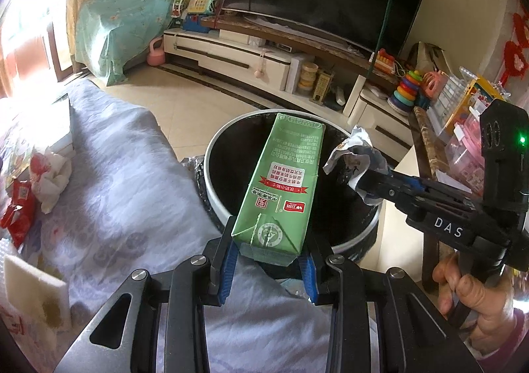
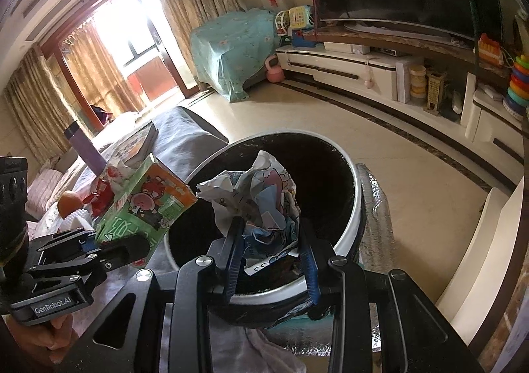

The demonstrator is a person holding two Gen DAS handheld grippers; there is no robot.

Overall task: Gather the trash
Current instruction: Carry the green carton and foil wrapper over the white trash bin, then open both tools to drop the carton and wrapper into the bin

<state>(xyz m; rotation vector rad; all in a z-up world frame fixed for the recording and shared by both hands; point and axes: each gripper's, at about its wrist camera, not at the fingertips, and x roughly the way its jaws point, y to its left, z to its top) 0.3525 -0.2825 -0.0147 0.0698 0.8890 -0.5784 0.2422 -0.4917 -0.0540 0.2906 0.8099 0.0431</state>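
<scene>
My left gripper (image 1: 269,252) is shut on a green drink carton (image 1: 281,187), held by its bottom end and reaching out over the round bin (image 1: 218,201) with a white rim and black liner. The same carton (image 2: 145,207) shows at left in the right wrist view, in the left gripper (image 2: 99,244). My right gripper (image 2: 271,237) is shut on a crumpled printed paper wrapper (image 2: 261,197) above the bin (image 2: 355,217). In the left wrist view that wrapper (image 1: 355,158) and the right gripper (image 1: 373,183) hang over the bin's right rim.
A table under a grey-blue cloth (image 1: 125,174) stands left of the bin with a crumpled tissue (image 1: 53,181), red wrappers (image 1: 18,211) and a foam block (image 1: 33,293). A purple bottle (image 2: 84,148) and an orange (image 2: 69,202) stand there too. TV cabinet (image 1: 251,59) and tiled floor lie beyond.
</scene>
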